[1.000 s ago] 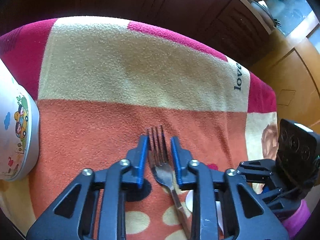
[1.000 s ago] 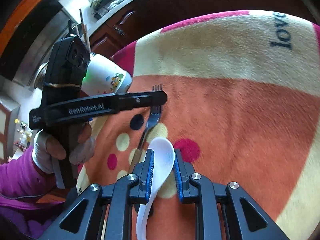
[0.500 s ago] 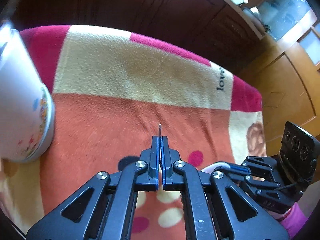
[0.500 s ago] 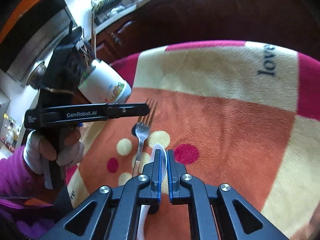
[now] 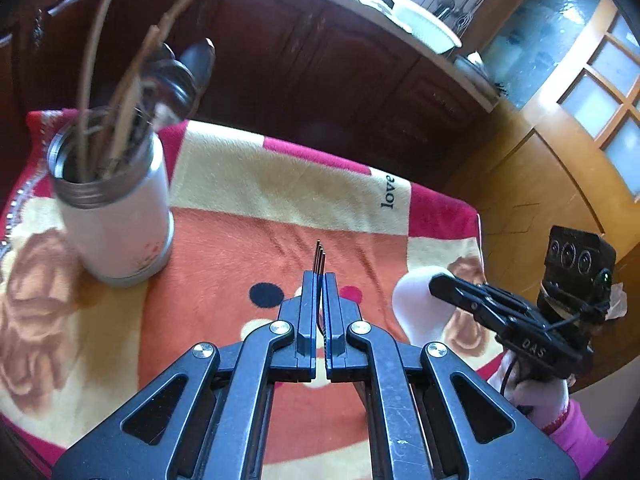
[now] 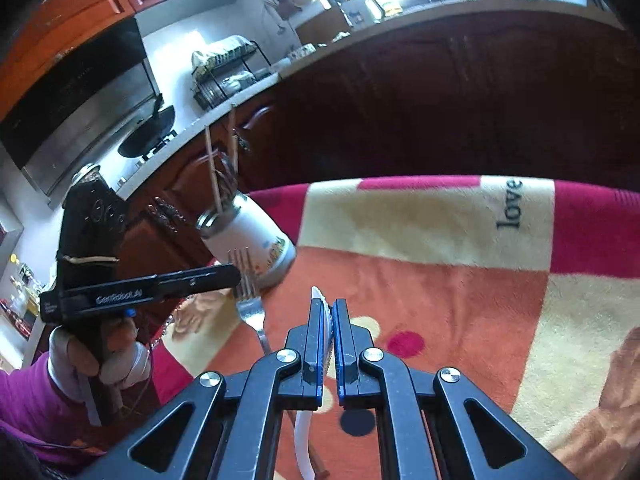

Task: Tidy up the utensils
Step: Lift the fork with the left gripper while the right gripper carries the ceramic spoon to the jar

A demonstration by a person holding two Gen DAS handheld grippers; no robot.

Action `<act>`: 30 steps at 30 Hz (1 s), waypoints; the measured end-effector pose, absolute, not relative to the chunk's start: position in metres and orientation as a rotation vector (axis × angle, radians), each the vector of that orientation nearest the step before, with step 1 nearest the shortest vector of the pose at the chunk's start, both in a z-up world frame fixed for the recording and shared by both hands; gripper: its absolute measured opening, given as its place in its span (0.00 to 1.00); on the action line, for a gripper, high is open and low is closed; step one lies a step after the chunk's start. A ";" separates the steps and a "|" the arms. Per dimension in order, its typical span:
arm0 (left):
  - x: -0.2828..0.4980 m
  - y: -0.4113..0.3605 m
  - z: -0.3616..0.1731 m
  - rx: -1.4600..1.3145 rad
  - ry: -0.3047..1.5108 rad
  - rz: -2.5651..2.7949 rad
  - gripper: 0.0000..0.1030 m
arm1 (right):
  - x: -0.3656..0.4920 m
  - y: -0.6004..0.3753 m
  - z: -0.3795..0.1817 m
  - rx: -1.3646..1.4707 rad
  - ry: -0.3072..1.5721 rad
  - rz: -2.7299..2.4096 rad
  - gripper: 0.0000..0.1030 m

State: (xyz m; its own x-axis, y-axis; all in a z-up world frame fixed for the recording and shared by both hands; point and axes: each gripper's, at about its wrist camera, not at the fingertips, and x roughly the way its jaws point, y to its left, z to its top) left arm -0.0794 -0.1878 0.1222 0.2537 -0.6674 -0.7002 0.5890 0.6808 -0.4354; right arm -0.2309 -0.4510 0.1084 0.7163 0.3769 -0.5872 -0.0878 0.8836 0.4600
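My left gripper (image 5: 319, 282) is shut on a metal fork (image 5: 319, 256), held edge-on with its tines sticking out past the pads, above the blanket. In the right wrist view the same fork (image 6: 250, 306) hangs from the left gripper (image 6: 230, 274), clear of the cloth. My right gripper (image 6: 327, 312) is shut on a white plastic spoon (image 6: 318, 292), whose handle (image 6: 302, 440) trails down below the jaws. The spoon's bowl (image 5: 414, 304) also shows beside the right gripper (image 5: 436, 284). A white utensil cup (image 5: 116, 220) with chopsticks and spoons stands upright at the left.
A fleece blanket (image 5: 260, 184) in orange, cream and red covers the table. Dark wooden cabinets (image 5: 320, 64) run along behind it. The blanket's right edge drops to a wooden floor (image 5: 520, 184). The cup (image 6: 250, 240) stands near the far left corner of the blanket.
Both grippers closed, the left on the fork and the right on the white spoon, and lifted them off the blanket. The cup has come fully into the left view.
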 end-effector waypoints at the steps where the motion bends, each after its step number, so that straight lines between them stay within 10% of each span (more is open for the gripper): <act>1: -0.082 -0.182 0.127 -0.094 0.988 -0.853 0.01 | -0.231 -0.447 0.113 0.415 0.726 0.270 0.04; 30: -0.076 -0.069 0.224 -0.104 0.752 -0.689 0.01 | -0.184 -0.358 0.201 0.289 0.610 0.369 0.04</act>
